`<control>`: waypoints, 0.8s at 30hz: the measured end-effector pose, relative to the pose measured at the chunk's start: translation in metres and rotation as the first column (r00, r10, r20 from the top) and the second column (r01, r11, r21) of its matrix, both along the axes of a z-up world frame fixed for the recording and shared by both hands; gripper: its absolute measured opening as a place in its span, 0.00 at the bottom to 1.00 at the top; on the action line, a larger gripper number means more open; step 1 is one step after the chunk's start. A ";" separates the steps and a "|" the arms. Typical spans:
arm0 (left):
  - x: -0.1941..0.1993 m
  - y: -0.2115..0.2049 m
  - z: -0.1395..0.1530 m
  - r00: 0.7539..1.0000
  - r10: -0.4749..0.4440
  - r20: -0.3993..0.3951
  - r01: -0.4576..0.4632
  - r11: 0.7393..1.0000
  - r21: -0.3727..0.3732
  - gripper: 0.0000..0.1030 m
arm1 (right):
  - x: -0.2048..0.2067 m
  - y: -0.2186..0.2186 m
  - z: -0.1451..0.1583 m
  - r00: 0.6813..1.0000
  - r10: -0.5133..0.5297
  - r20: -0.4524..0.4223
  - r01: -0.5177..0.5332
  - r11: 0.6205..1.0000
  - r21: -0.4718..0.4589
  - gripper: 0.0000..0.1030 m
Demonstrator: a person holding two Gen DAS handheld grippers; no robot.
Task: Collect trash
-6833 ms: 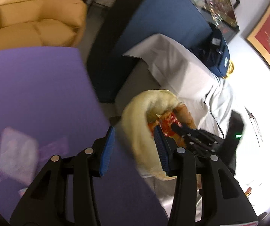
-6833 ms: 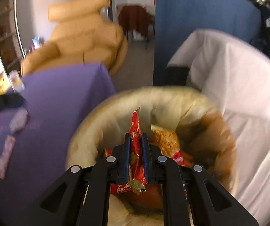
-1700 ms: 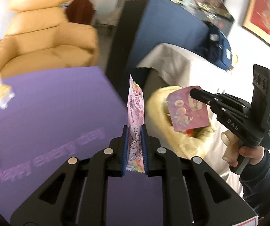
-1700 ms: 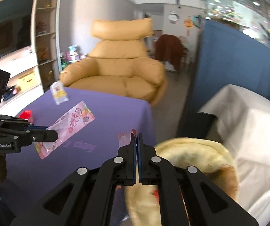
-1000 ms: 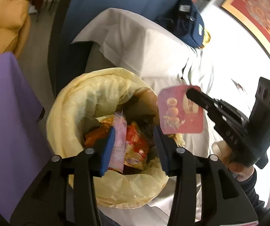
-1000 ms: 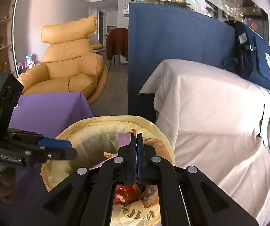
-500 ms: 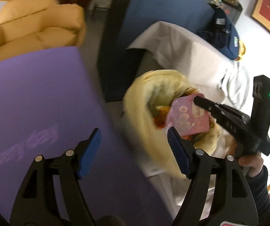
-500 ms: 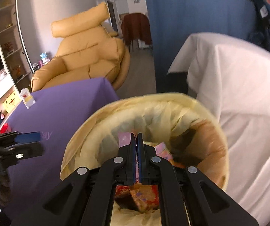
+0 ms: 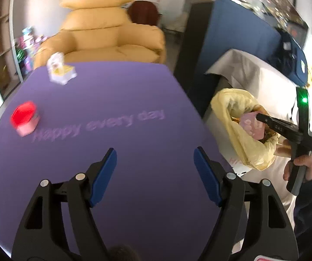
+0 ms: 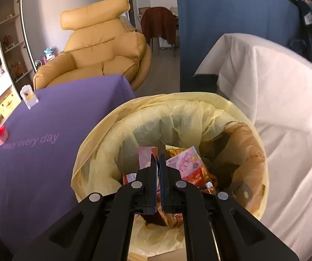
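Right gripper (image 10: 158, 163) pinched tight on a flat pink snack wrapper (image 10: 145, 157), held upright over the mouth of the bin lined with a crinkled pale-yellow plastic bag (image 10: 103, 130); glossy red and orange foil packets (image 10: 201, 174) lie inside. Left gripper (image 9: 154, 169) spread wide, empty, above the smooth purple tablecloth (image 9: 112, 91). On it, well apart: a red-capped small jar (image 9: 24, 117), a white-and-yellow card stand (image 9: 61, 69).

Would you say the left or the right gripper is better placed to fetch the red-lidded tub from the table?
Left. The left gripper is open over the table, facing the tub; the right gripper holds a pink wrapper above the bin.
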State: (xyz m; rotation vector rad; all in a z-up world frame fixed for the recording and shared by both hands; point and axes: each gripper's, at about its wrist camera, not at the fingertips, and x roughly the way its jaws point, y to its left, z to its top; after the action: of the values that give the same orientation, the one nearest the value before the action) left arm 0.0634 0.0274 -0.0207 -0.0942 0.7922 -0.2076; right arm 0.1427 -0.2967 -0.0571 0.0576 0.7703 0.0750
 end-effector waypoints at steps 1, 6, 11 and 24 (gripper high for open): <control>-0.006 0.004 0.000 1.000 0.012 0.000 -0.012 1.000 -0.014 0.67 | -0.004 0.002 0.003 1.000 -0.012 0.011 0.012 1.000 -0.018 0.05; -0.023 0.002 0.007 0.999 -0.006 0.038 0.007 1.000 -0.023 0.67 | -0.010 -0.002 0.004 0.999 -0.016 -0.035 0.016 1.000 -0.001 0.05; -0.025 -0.007 0.009 0.998 -0.049 0.040 0.050 0.999 -0.020 0.67 | -0.007 -0.009 -0.011 0.992 -0.045 -0.120 0.041 0.998 -0.038 0.17; -0.032 -0.006 0.013 0.997 -0.018 0.069 0.018 1.000 -0.011 0.67 | -0.076 0.015 0.019 0.999 0.039 0.021 -0.039 0.999 0.034 0.43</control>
State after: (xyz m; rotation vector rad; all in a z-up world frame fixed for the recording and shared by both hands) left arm 0.0314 0.0211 -0.0081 -0.0901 0.7234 -0.2313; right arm 0.0668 -0.2812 -0.0380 0.0742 0.7496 0.1258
